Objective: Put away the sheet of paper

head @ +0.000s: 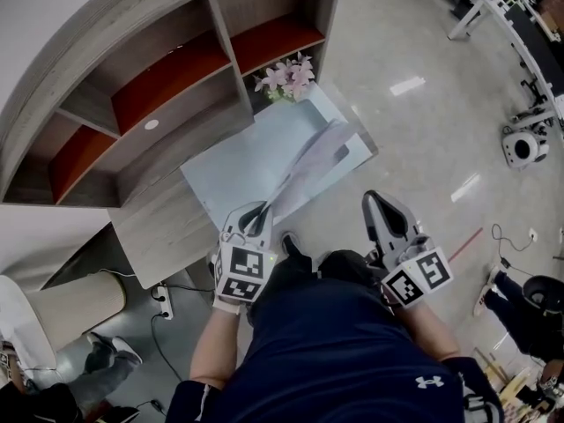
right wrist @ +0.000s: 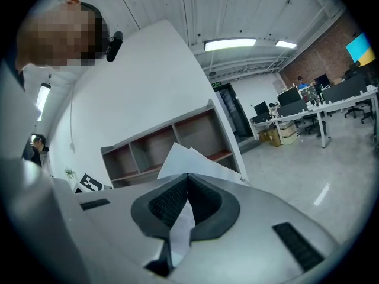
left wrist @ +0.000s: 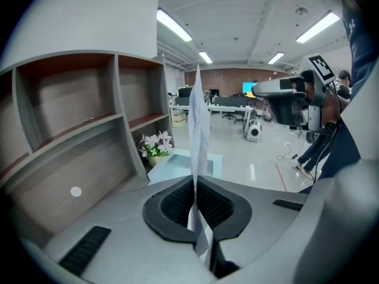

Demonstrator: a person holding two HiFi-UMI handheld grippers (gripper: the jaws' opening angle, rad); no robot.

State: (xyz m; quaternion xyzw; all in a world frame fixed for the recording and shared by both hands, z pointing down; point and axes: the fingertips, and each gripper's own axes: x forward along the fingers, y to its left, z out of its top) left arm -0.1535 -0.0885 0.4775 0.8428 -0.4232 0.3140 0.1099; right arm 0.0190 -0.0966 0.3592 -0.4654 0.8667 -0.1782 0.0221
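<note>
Paper, a thin white sheet (head: pixel 310 167), pinched in front of the curved grey wooden shelf unit (head: pixel 167 161).
My left gripper (head: pixel 258 211) is clenched on the sheet's near edge, and the sheet slants towards the shelf unit. My right gripper (head: pixel 371 197), farther from the shelves, has its jaws closed together, clear of the sheet.

L hand-held gripper (head: pixel 256 219) clamped shut, tilted down; R hand-held gripper (head: pixel 371 200) shut (nearly level).
</note>
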